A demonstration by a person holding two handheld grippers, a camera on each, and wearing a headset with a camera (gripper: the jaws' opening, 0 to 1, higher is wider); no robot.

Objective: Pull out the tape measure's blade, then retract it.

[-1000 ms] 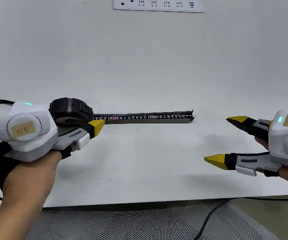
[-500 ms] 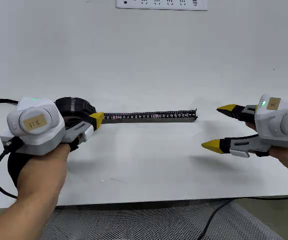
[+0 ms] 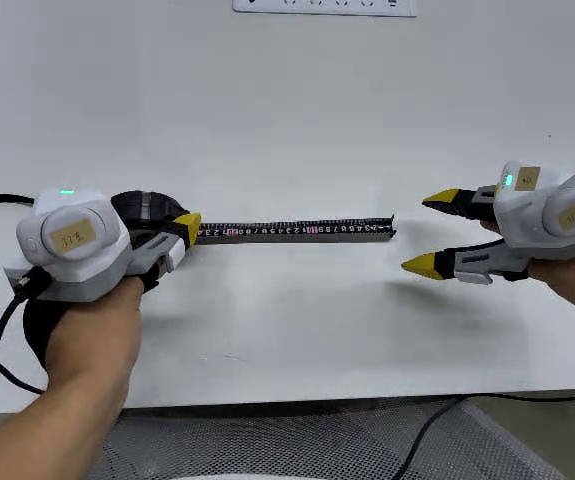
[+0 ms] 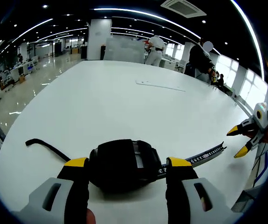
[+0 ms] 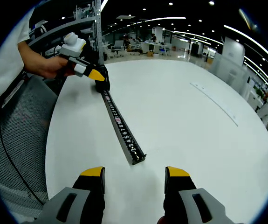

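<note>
tape measure (image 3: 147, 211) clamped in left gripper (image 4: 127, 162), blade (image 3: 297, 230) drawn out along desk (image 3: 297, 330), tip just ahead of released right gripper (image 3: 427, 232); retraction seemingly left to do.

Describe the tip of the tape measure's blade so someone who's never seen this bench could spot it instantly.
On the white workbench, the left gripper clamps the black tape measure case. A dark numbered blade runs from it toward the open right gripper. The tip is its free end, a small upturned hook, unlike the flat strip behind it.
</note>
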